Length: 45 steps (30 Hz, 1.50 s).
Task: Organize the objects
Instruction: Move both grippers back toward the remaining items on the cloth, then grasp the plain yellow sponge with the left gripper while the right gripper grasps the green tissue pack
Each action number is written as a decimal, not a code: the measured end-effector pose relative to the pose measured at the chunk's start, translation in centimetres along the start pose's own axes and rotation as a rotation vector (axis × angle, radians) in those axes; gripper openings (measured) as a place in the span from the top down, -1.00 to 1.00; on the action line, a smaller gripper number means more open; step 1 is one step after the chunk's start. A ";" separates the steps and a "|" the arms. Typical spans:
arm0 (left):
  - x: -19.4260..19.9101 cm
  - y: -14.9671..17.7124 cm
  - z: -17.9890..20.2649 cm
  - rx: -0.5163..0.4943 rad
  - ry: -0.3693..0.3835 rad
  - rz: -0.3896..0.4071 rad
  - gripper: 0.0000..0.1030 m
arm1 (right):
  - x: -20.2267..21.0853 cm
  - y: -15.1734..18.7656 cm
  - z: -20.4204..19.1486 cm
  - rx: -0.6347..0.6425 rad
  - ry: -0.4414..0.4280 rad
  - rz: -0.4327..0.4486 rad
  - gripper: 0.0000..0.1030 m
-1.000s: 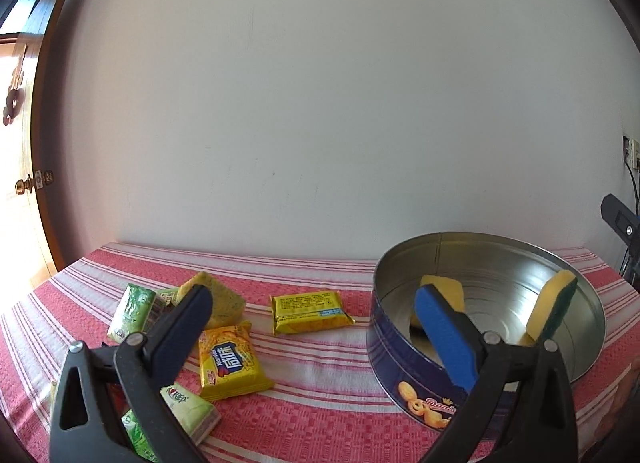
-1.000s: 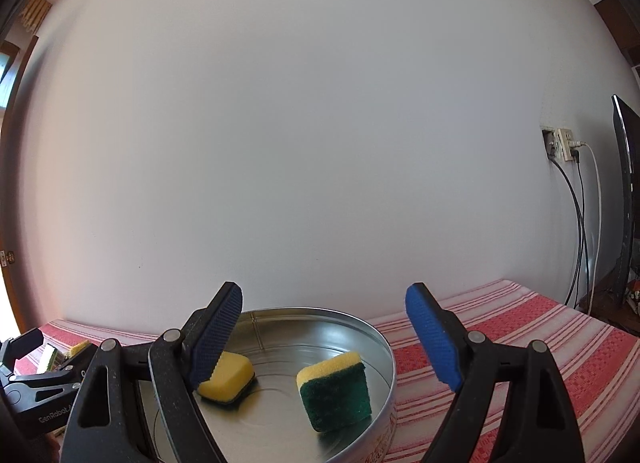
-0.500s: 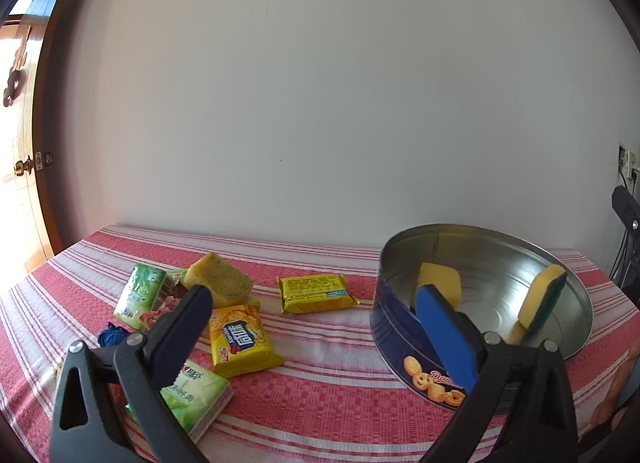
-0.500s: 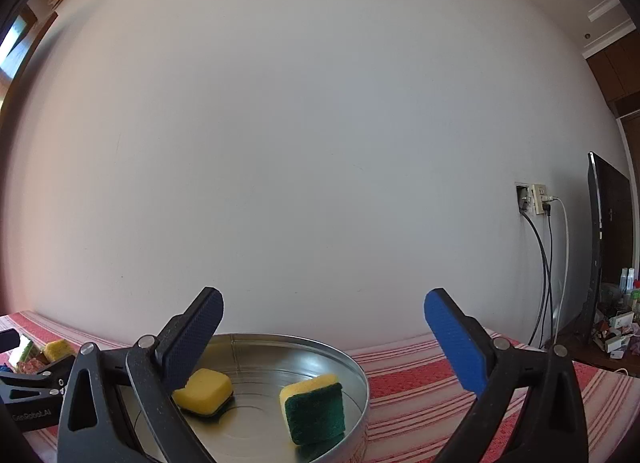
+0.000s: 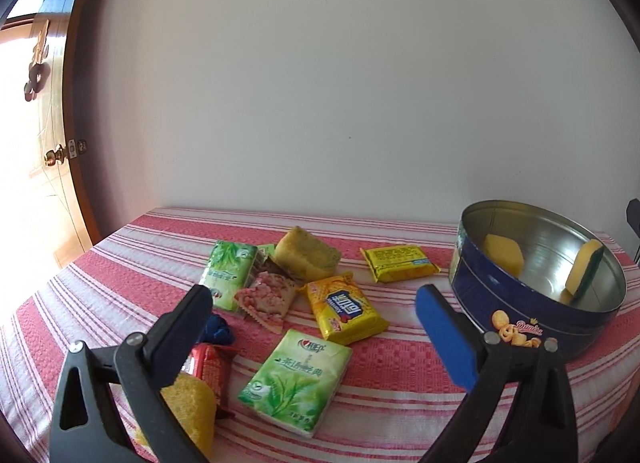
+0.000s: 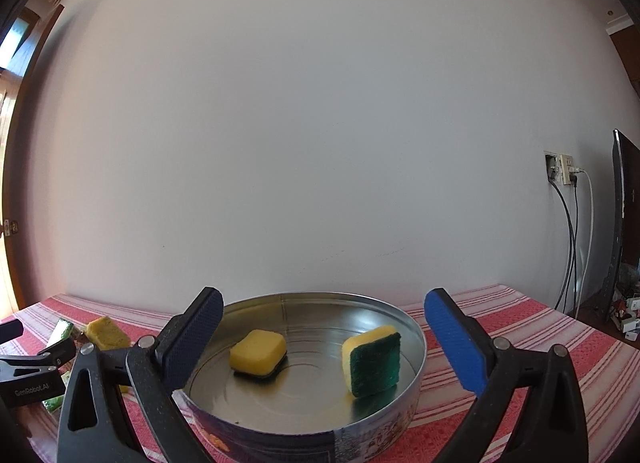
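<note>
A round blue cookie tin (image 5: 536, 315) stands at the right of the striped table; it fills the front of the right wrist view (image 6: 412, 347). Two yellow-green sponges lie in it, one flat (image 6: 258, 355), one leaning on the wall (image 6: 372, 361). Left of the tin lie a worn yellow sponge (image 5: 308, 259), a yellow sponge (image 5: 188, 415) under my left finger, two green tissue packs (image 5: 296, 379) (image 5: 228, 273), two yellow snack packs (image 5: 346, 309) (image 5: 398, 263), a pink pack (image 5: 266, 297) and a red pack (image 5: 208, 369). My left gripper (image 5: 316, 323) is open above the packs. My right gripper (image 6: 324, 327) is open above the tin.
The red-and-white striped tablecloth (image 5: 120, 263) covers the table, which stands against a white wall. A wooden door (image 5: 40, 143) is at the left. A wall socket with cables (image 6: 564, 171) and a dark screen edge (image 6: 624, 215) are at the right. A small blue object (image 5: 218, 329) lies by the red pack.
My left gripper has pulled back and to the left, so more packs show and the tin sits farther right. My right gripper has opened wider over the tin.
</note>
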<state>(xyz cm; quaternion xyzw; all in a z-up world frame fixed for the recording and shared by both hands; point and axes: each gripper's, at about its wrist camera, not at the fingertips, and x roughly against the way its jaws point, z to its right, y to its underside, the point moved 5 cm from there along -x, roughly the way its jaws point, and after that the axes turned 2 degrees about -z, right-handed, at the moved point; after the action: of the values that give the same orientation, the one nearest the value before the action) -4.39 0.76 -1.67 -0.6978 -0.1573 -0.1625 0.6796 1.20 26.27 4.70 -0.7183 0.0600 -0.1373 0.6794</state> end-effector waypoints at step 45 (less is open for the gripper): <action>0.2 5.0 -14.9 0.201 0.125 -0.312 0.05 | -2.7 8.7 -22.2 0.050 -0.445 -0.655 -0.90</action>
<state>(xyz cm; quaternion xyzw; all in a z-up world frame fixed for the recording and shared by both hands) -2.22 -14.29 -5.69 -0.5822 -0.2365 -0.2926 0.7208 -6.72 5.06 -3.39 -0.6949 -0.3246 -0.1891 0.6132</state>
